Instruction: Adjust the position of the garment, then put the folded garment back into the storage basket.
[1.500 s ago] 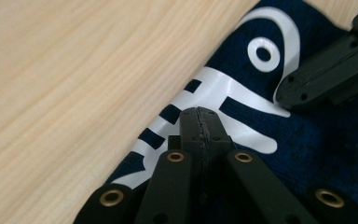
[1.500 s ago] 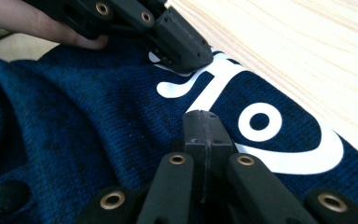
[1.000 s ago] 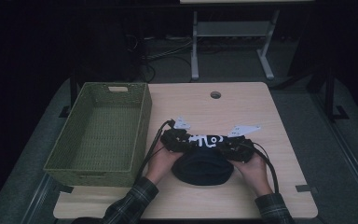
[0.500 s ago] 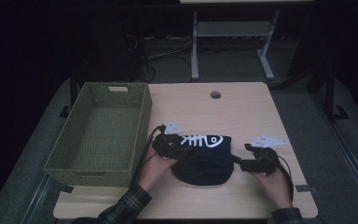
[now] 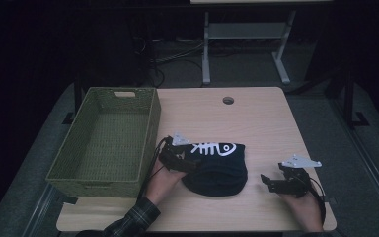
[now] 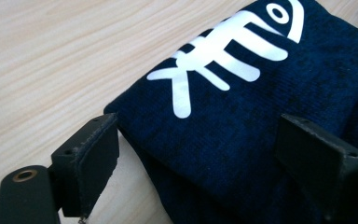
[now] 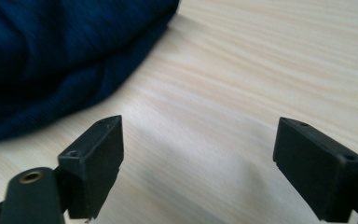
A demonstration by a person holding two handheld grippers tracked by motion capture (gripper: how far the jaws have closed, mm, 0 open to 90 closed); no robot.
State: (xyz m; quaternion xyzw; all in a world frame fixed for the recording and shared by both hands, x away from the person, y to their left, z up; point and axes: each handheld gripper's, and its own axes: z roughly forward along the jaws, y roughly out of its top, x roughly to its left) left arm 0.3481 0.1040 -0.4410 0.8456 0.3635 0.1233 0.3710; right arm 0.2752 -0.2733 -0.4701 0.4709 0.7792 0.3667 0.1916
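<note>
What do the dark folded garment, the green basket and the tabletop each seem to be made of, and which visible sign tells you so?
Folded garment: soft navy knit fabric, likely cotton; fine fuzzy weave, matte, with a smooth white fish-bone print.
Basket: woven fibre or plastic strands, olive green; the criss-cross texture shows, exact material unclear.
Tabletop: pale wood or wood-look laminate; streaked grain, smooth satin finish.

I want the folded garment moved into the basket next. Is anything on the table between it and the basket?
Nothing visible does. The folded navy fish-skeleton garment lies just right of the green woven basket, with the open left gripper at its near edge; the basket's wall must be cleared.
</note>
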